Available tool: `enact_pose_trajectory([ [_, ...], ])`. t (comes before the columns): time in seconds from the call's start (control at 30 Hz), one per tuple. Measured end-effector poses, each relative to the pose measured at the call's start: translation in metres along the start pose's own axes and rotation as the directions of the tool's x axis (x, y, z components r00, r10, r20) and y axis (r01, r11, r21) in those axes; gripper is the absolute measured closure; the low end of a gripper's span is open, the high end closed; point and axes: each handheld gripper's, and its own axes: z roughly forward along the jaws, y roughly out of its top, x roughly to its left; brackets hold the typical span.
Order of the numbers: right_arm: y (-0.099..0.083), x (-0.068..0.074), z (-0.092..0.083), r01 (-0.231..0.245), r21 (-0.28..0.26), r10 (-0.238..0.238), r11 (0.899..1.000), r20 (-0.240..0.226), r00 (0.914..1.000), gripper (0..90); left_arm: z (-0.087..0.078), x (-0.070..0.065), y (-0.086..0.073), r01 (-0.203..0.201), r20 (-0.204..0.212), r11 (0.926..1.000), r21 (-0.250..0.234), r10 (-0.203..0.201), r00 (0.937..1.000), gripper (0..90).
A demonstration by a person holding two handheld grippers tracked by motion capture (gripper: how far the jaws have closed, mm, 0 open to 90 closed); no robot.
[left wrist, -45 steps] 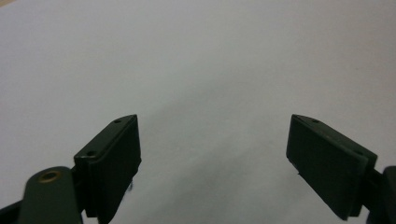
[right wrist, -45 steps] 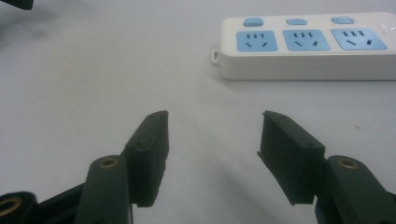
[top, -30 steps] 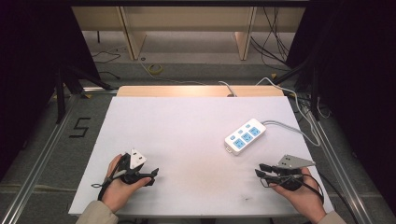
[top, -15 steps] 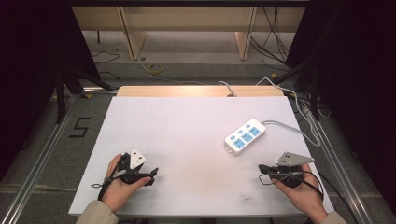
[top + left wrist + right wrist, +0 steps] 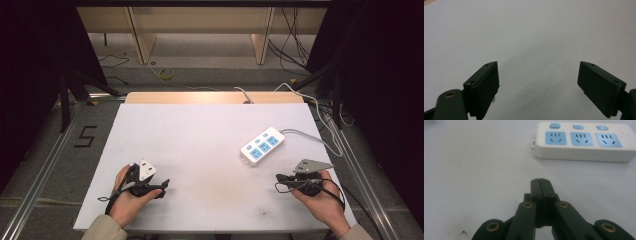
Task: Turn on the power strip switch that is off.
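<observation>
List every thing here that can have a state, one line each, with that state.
Left gripper: jaws wide open, nothing between them, over bare table.
Right gripper: jaws shut together, empty, pointing toward the power strip.
Power strip: lying flat on the white table, three blue sockets all empty, its grey cable trailing off the table's far right edge.

Grey carpeted floor (image 5: 45, 150) (marked "5" (image 5: 85, 136) at left), pale wooden furniture legs (image 5: 142, 42) at top, dark surroundings.
</observation>
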Motion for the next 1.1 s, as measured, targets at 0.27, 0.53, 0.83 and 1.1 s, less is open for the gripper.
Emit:
enact_pose_trajectory([
  [0.27,0.009,-0.003,0.004,-0.008,0.020,0.008,1.000,0.002,1.0000,90.0,0.000,0.000,0.000,-0.003,-0.003,1.0000,0.000,0.003,1.0000,17.3],
  [0.53,0.015,-0.004,0.008,-0.015,0.040,0.015,0.999,0.005,0.9999,90.0,0.001,-0.001,0.000,-0.003,-0.003,1.0000,-0.002,0.003,1.0000,17.4],
  [0.83,0.020,-0.006,0.010,-0.019,0.049,0.019,0.999,0.008,0.9998,90.0,0.002,-0.002,0.001,-0.006,-0.002,1.0000,-0.002,0.006,1.0000,17.3],
  [1.1,0.025,-0.005,0.011,-0.017,0.058,0.017,0.998,0.006,0.9998,90.0,0.001,-0.002,0.001,-0.007,-0.006,1.0000,-0.002,0.007,1.0000,17.4],
])
